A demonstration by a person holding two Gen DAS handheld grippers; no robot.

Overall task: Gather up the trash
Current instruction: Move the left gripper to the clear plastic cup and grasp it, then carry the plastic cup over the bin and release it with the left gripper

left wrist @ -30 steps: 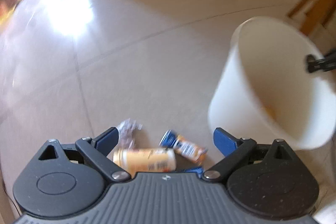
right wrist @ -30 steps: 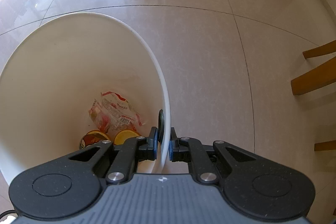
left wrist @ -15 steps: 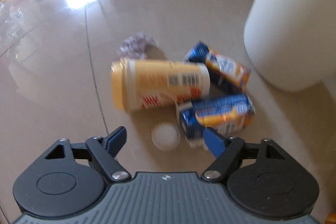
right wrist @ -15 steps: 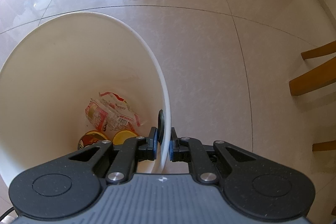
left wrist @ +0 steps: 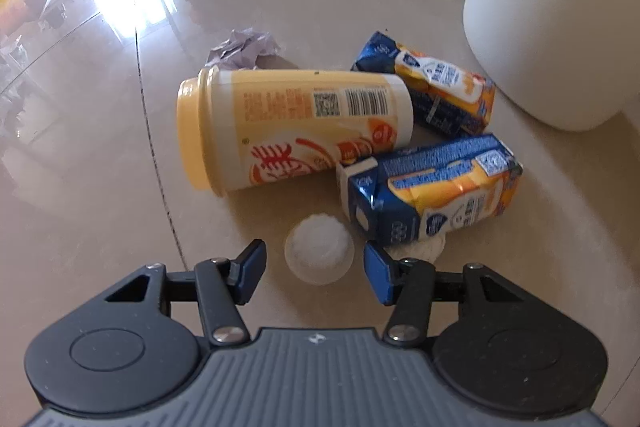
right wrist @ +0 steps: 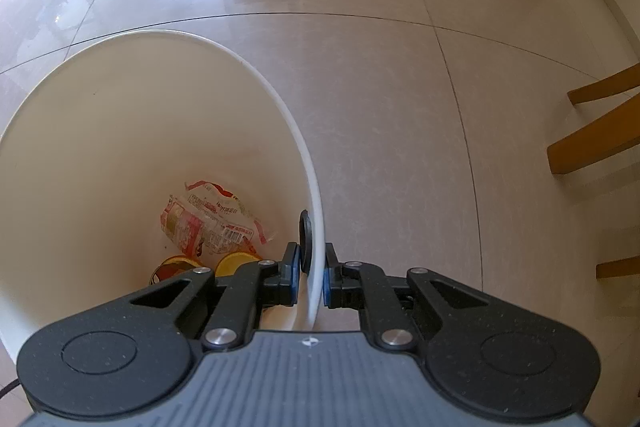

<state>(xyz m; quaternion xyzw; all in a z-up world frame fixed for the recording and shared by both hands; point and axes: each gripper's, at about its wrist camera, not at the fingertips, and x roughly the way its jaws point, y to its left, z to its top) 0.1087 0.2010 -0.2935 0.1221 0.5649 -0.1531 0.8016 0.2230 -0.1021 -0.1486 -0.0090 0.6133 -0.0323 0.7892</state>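
Glossy beige tile floor (left wrist: 100, 155), strong glare at far left; boxes along the far-left edge.

Left wrist view: left gripper (left wrist: 316, 269) spread wide, nothing held, poised over a small white cap (left wrist: 319, 254) that sits between the fingertips. Just beyond: yellow cup (left wrist: 280, 131) on its side, mouth to the left; two crushed blue-orange cartons, near one (left wrist: 436, 195) touching the cup's base end, far one (left wrist: 432, 87) behind it. Crumpled paper (left wrist: 244, 47) beyond the cup. White bin (left wrist: 560, 27) stands at far right, close to the far carton.

Risks: cap is low and flat, so fingers may scrape tile and skid it away rather than grip. Right finger is close to the near carton; closing could nudge or catch it. Cup can roll if bumped.

Right wrist view: same tile, wooden chair legs (right wrist: 592, 131) at right. Right gripper (right wrist: 310, 281) clamped on the bin (right wrist: 120, 131) rim, one finger inside, one outside. Inside: red-white wrapper (right wrist: 208, 223) and two round yellow lids (right wrist: 236, 259), partly hidden.

Risk: grip is on a thin rim only; bin could tilt or slip if swung.
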